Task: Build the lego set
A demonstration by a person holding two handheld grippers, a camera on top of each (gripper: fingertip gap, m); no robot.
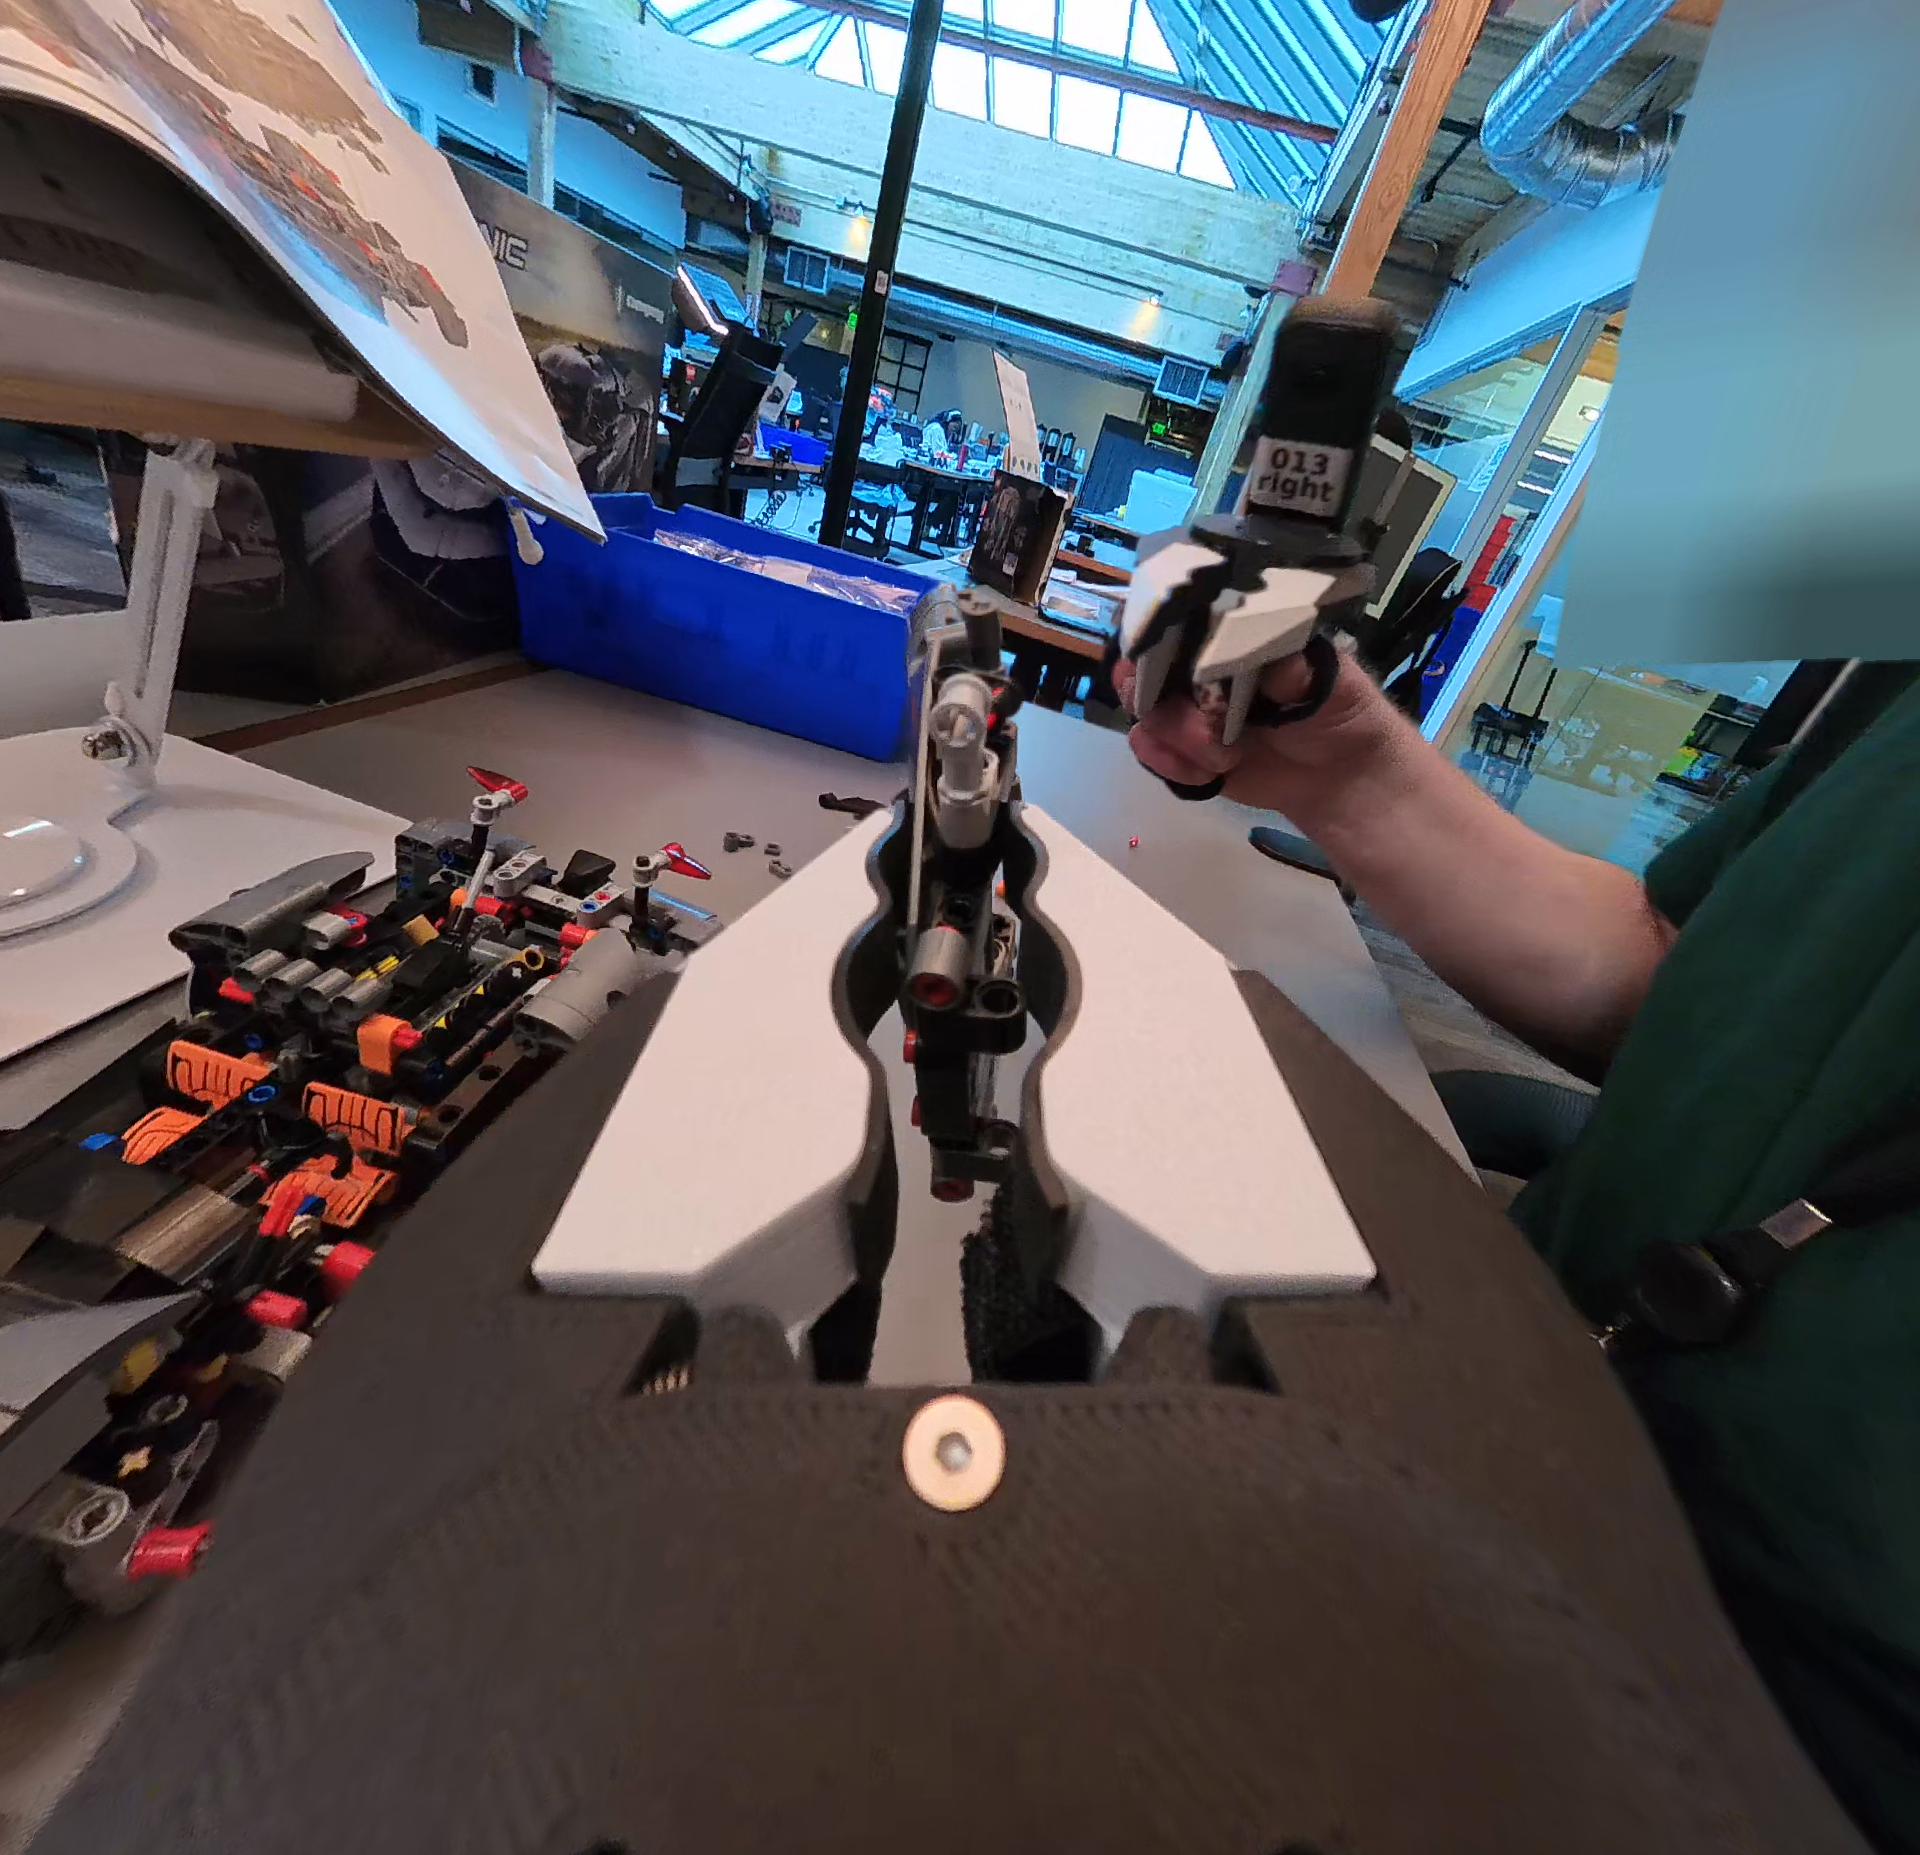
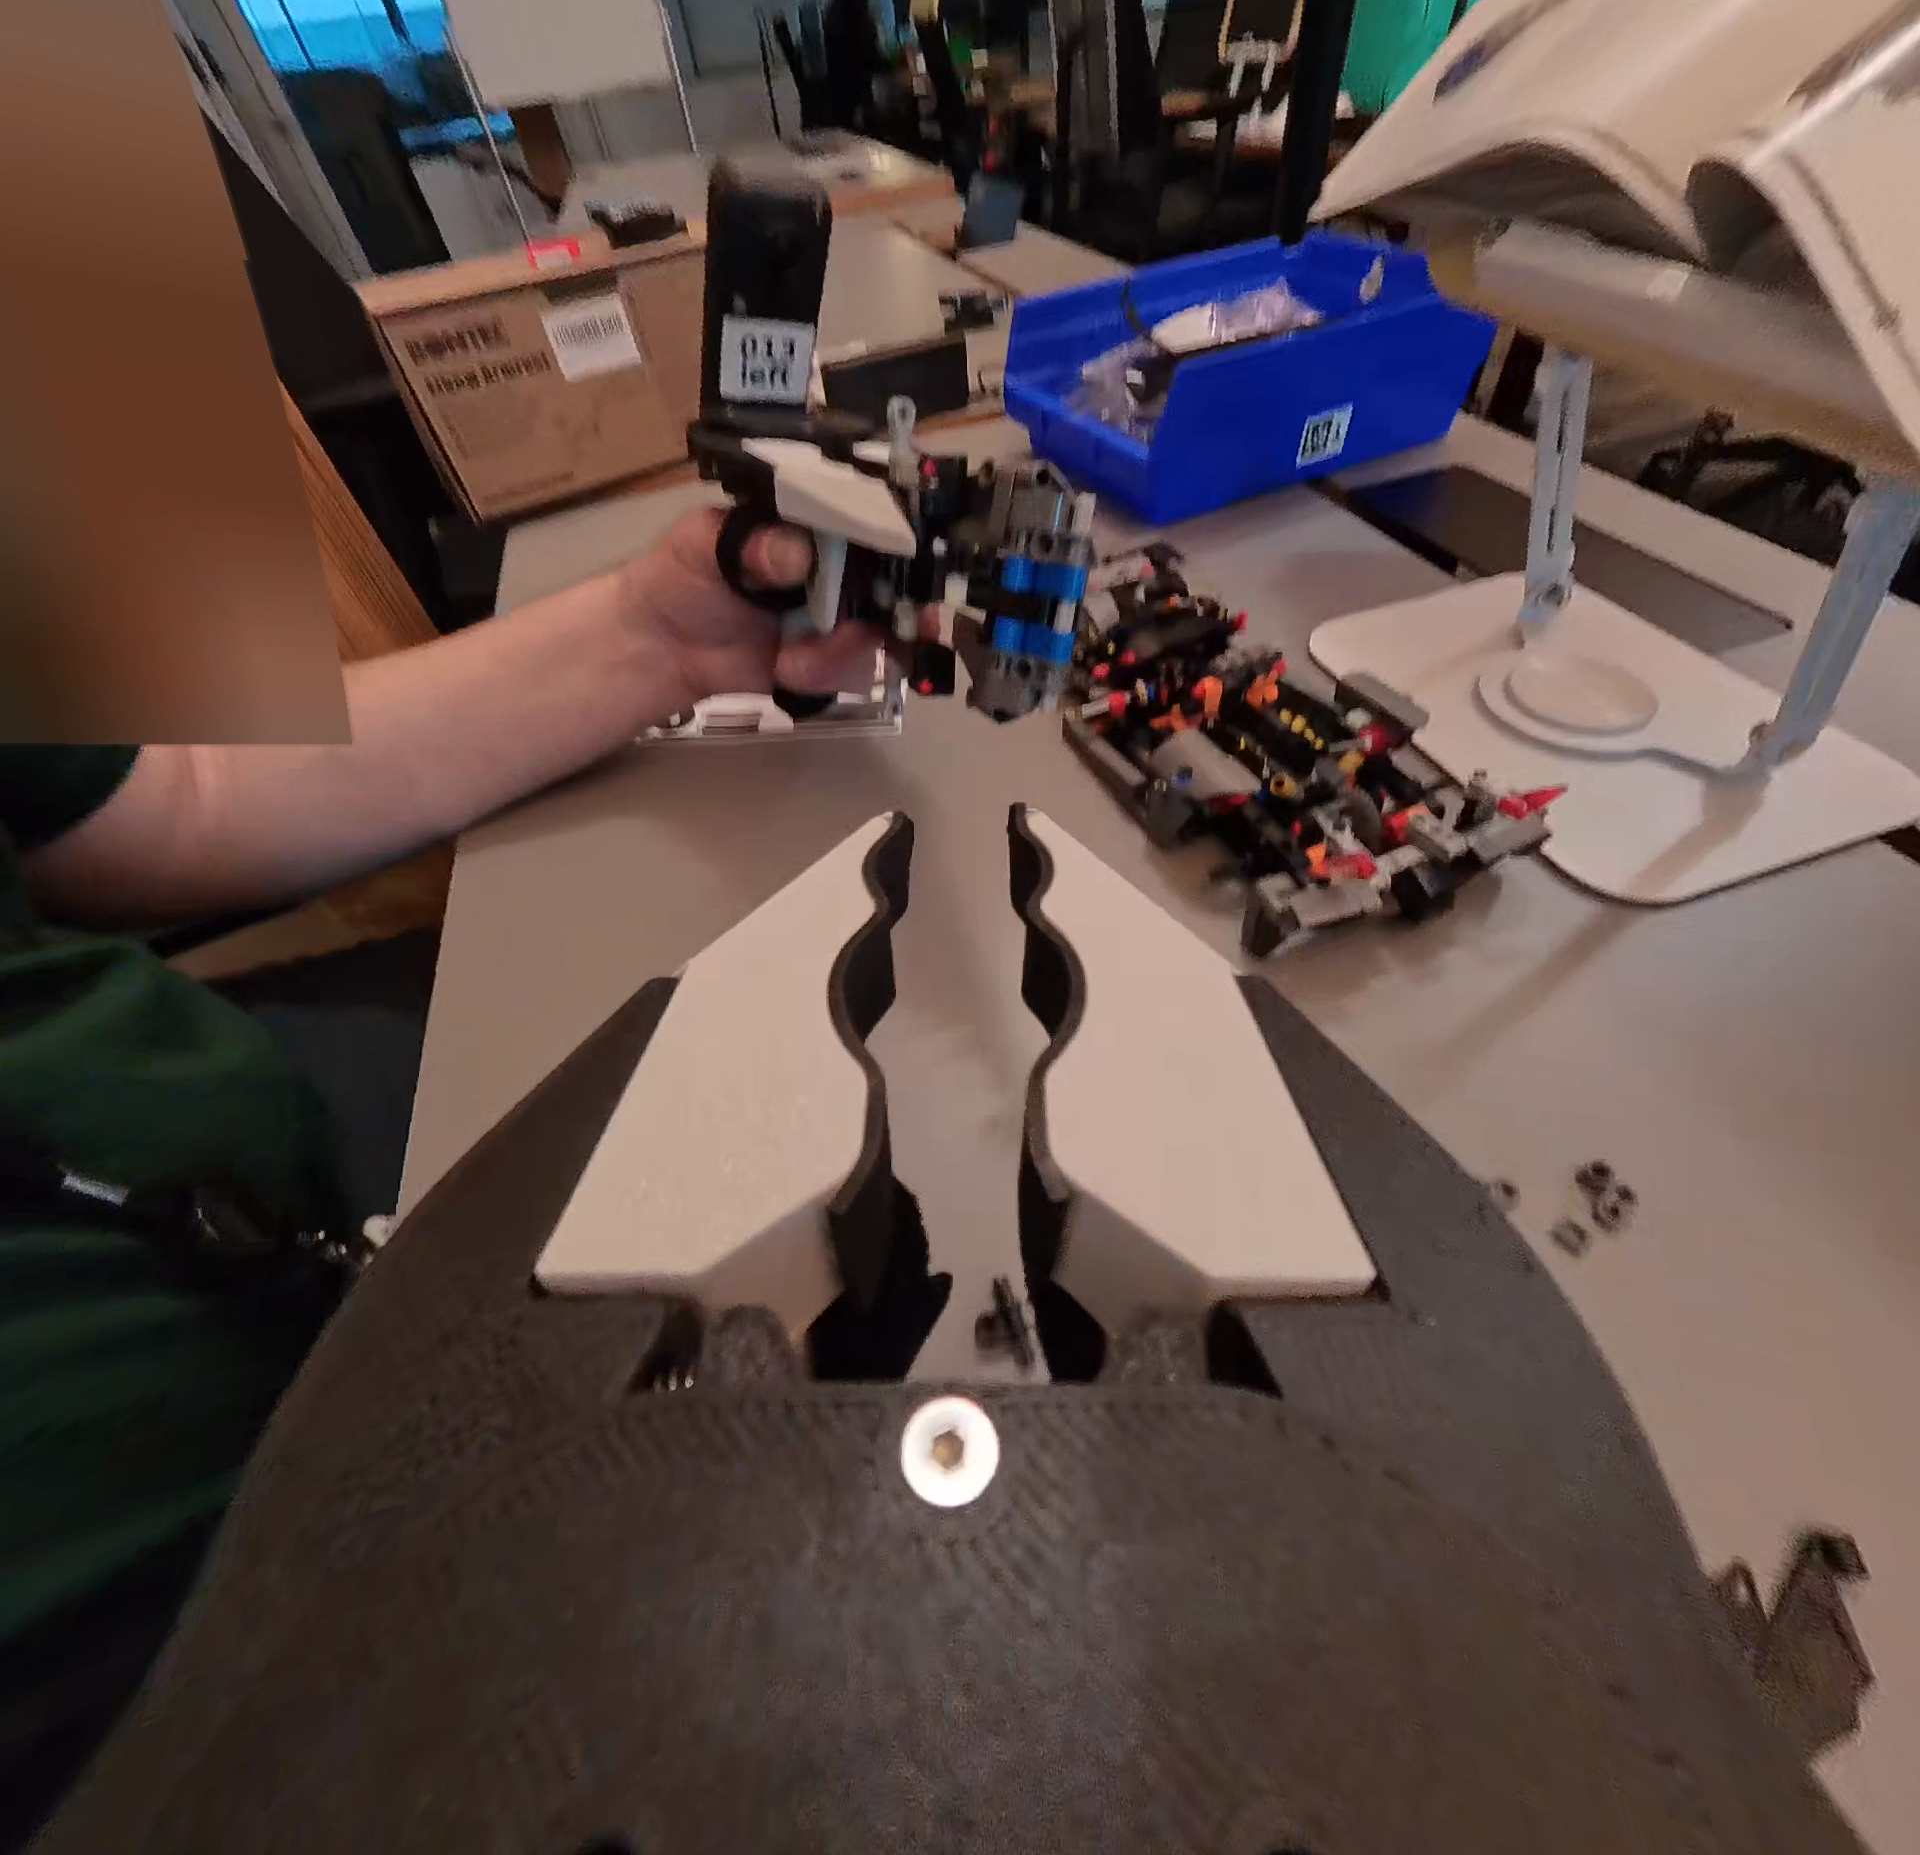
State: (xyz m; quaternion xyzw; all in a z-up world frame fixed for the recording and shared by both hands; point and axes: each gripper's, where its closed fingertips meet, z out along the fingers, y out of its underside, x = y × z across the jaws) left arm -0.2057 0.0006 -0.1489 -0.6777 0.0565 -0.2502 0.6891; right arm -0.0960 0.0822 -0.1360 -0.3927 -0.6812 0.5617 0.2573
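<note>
Jaws of the left gripper are pinching a small Lego sub-assembly, a narrow stack of black and grey beams with red pins and a light grey connector standing at its far end; in the right wrist view the same module shows blue bands on its side and is held clear above the counter. Jaws of the right gripper stand slightly spread with nothing between them, only bare counter showing through the gap; in the left wrist view that gripper is raised at about 2 o'clock from the held module, apart from it. At 9 o'clock from the left gripper lies the main build, a long chassis of black and grey beams with orange panels, red pins and two red pointed tips, resting on the counter beside the white stand base. Several small dark loose pieces lie near it. Farther out at 11 o'clock sits a blue bin with clear bags of parts, and an open instruction booklet hangs over the stand. Judging by this, the chassis is well begun and one module is assembled but not yet joined to it; the bagged parts suggest much building remains.
</note>
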